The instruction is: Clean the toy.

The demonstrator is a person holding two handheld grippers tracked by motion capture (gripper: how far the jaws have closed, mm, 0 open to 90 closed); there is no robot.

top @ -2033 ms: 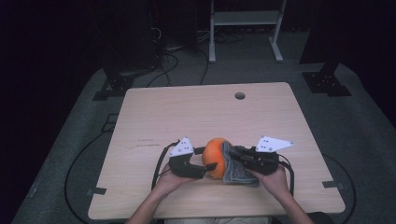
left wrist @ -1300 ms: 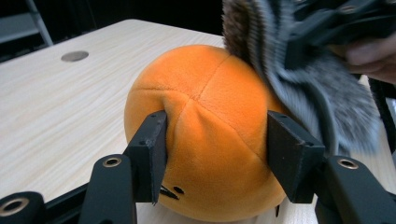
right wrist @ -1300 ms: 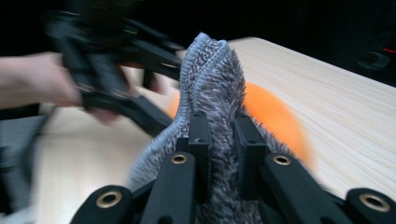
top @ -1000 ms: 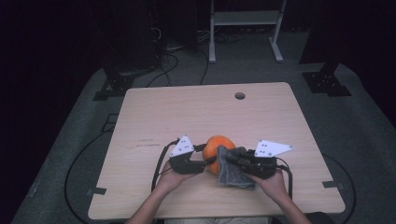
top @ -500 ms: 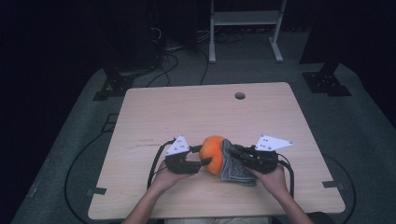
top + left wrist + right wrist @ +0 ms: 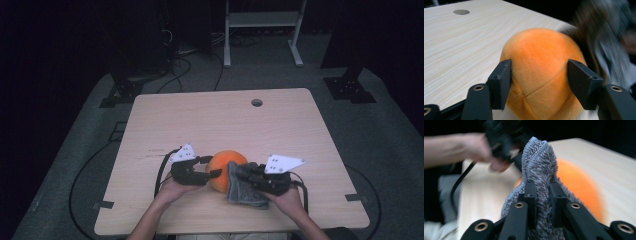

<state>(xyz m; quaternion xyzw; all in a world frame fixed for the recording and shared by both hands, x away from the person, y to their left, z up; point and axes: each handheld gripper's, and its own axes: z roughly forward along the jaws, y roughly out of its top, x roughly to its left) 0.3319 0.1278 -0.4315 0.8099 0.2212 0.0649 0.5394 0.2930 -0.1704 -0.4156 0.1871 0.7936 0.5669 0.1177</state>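
Risk first: soft orange plush ball [image 6: 541, 75] could squirt out from between the left gripper [image 6: 540, 82] jaws if the wipe pushes sideways, given only a light pinch on the rounded flanks. Could also snag the grey fuzzy cloth [image 6: 537, 177] and tug it loose. Left gripper clamped around the ball, near edge of the table [image 6: 200, 115]. Right gripper [image 6: 541, 202] clenched on the cloth, pressed against the ball's right side, probably touching, though blurred.
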